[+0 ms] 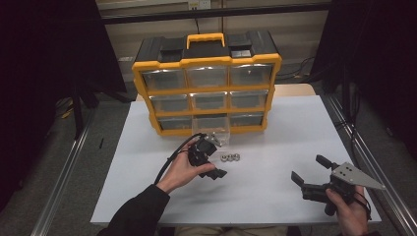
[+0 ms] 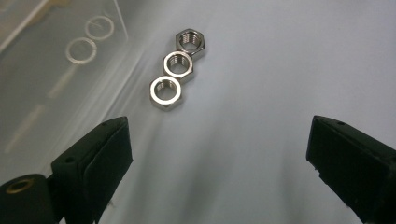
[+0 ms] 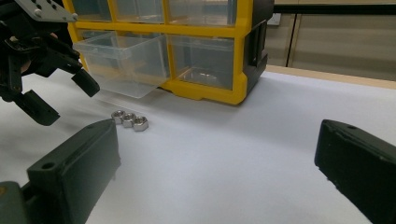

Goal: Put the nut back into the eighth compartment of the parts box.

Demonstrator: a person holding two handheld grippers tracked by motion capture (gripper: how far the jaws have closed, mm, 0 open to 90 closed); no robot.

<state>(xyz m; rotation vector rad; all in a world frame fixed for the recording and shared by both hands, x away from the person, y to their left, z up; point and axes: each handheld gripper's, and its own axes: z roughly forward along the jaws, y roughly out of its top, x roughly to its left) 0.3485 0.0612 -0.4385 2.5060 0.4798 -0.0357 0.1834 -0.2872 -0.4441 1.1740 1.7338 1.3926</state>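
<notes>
Yellow and black plastic makes up the drawer cabinet [image 1: 206,83] at the back of the white table [image 1: 275,147], three rows of three clear drawers. The bottom middle drawer [image 1: 212,125] is pulled out toward the person; in the left gripper view two thin rings [image 2: 88,39] lie on its clear floor. The other drawers are shut, and their contents are too dim to tell.

Just in front of the open drawer, three steel nuts [image 1: 230,157] lie in a short row on the table, each touching the next. The left gripper [image 1: 212,160] hangs just left of the nuts, in front of the cabinet, tilted down toward them, its jaws spread wide and holding nothing. The left hand [image 1: 184,172] grips it from below, sleeve running back to the table's near edge.

Well to the right of the nuts, the right gripper [image 1: 311,169] rests low near the front edge, jaws wide apart and empty, pointing left toward the cabinet.
</notes>
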